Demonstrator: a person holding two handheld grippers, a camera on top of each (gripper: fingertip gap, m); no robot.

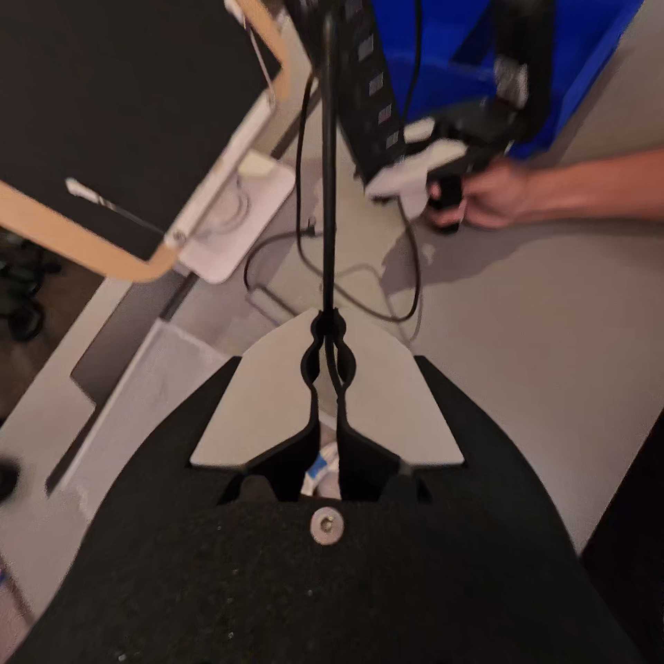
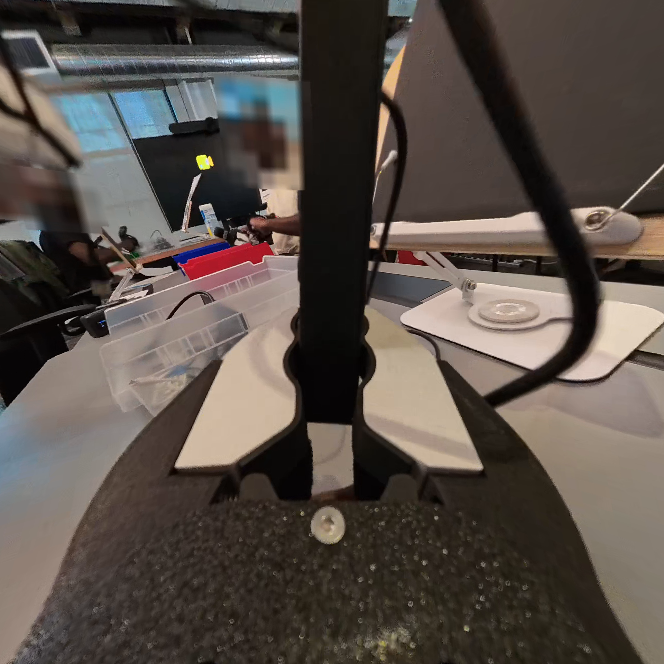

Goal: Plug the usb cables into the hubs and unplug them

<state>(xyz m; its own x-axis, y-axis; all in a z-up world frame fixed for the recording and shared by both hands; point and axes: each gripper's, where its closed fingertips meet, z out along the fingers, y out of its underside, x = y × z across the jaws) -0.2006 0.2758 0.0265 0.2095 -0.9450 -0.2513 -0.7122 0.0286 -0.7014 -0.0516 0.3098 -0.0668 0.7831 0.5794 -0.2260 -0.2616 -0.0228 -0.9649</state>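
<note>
Left claw [image 1: 327,323]: your fingers are pinched tight on the black cable [image 1: 327,201], which runs toward 12 o'clock.
Right claw [image 2: 330,359]: clamped around the black hub [image 2: 341,215], held upright.
Hub [image 1: 373,107]: at 1 o'clock in the left view, above the grey worktop [image 1: 503,323].
Clear bin [image 2: 172,341]: at 10 o'clock of your right claw.

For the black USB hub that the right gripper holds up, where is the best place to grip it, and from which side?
Probably as now: the right gripper clamps the black USB hub at its lower end, on the two narrow sides, coming from below. The hub is a long upright bar with its ports in a row along one broad face, so this hold leaves them open for the black cable pinched in the left gripper.
</note>
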